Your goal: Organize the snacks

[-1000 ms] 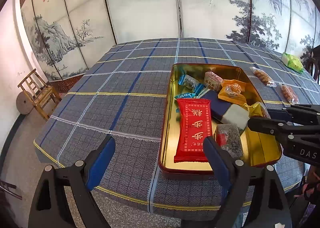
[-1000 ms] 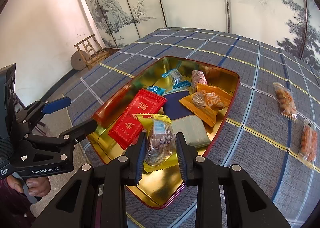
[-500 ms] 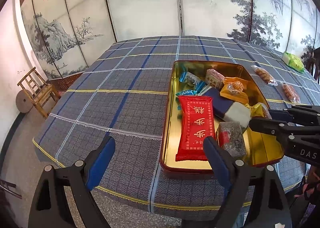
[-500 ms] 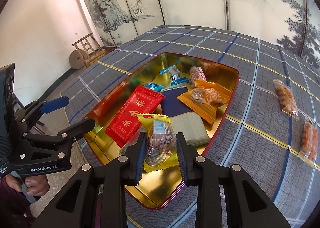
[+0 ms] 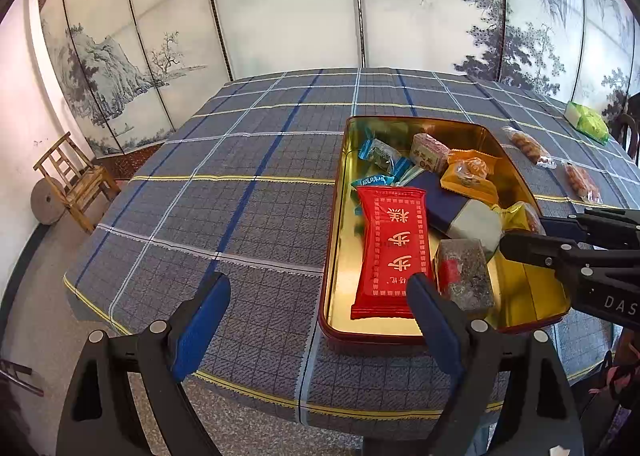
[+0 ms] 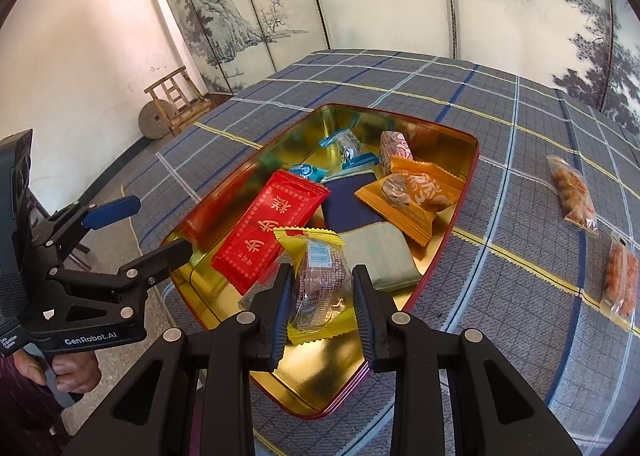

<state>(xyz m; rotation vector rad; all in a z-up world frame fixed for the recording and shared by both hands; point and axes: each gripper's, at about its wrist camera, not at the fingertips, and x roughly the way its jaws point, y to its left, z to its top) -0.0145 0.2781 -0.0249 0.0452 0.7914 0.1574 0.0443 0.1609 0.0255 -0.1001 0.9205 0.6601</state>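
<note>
Both handheld grippers are built of matte black plastic, each finger an open triangular frame pinned with round silver screws; the left gripper (image 5: pixel 316 320) carries smooth blue pads on its fingertips (image 5: pixel 200 320), and the right gripper (image 6: pixel 322 308) has ribbed blue pads (image 6: pixel 280 308) along the inner faces. White lettering marks the bodies: "GenRobot.AI" runs along the side of the left one, and the letters "DAS" show on the side of the right one. The person's hand (image 6: pixel 66 370) wraps a black grip below the left unit, beside a dark maroon garment.
</note>
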